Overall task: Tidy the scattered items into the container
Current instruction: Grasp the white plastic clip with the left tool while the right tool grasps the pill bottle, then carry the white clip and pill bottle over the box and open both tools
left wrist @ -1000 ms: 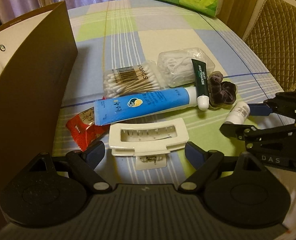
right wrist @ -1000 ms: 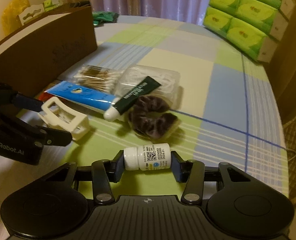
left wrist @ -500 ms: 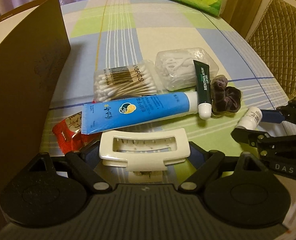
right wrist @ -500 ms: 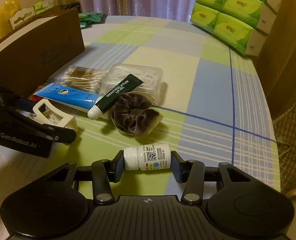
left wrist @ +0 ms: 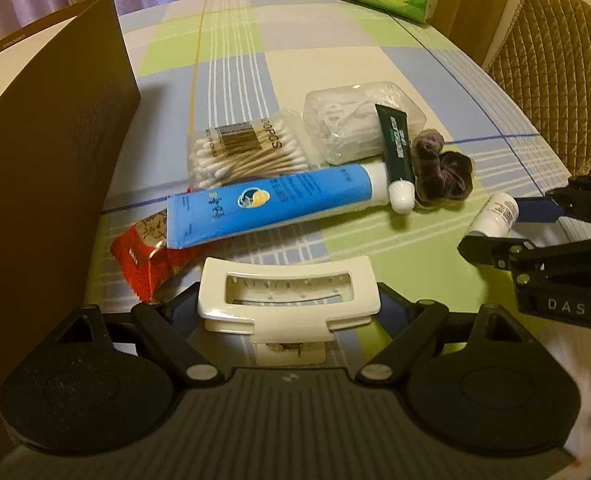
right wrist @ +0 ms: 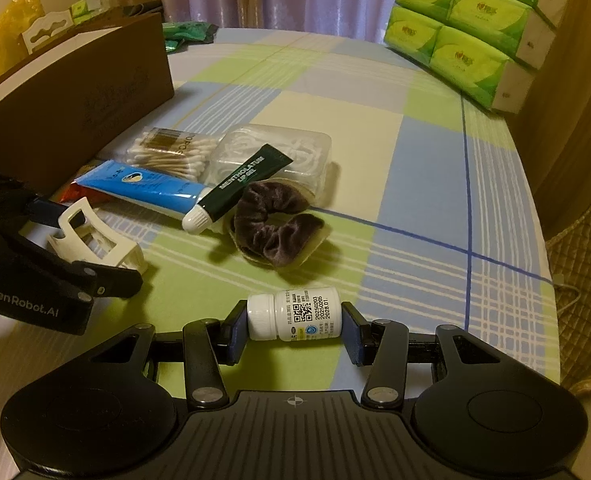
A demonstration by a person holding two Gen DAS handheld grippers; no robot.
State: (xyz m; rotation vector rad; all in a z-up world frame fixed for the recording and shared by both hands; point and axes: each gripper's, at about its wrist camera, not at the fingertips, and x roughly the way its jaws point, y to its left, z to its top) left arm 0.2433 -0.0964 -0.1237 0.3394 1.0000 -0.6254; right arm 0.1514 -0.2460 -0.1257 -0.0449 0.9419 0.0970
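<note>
White bottle (right wrist: 294, 314) lying sideways, getting pinched end to end in the right gripper (right wrist: 293, 334), well right of the brown box (right wrist: 75, 96). Cream hair clip (left wrist: 288, 294) sitting clamped in the left gripper (left wrist: 289, 312), long side across the fingers, right beside that box's wall (left wrist: 43, 184). Looking like the shorter trip for lefty, box being just off its left.
</note>
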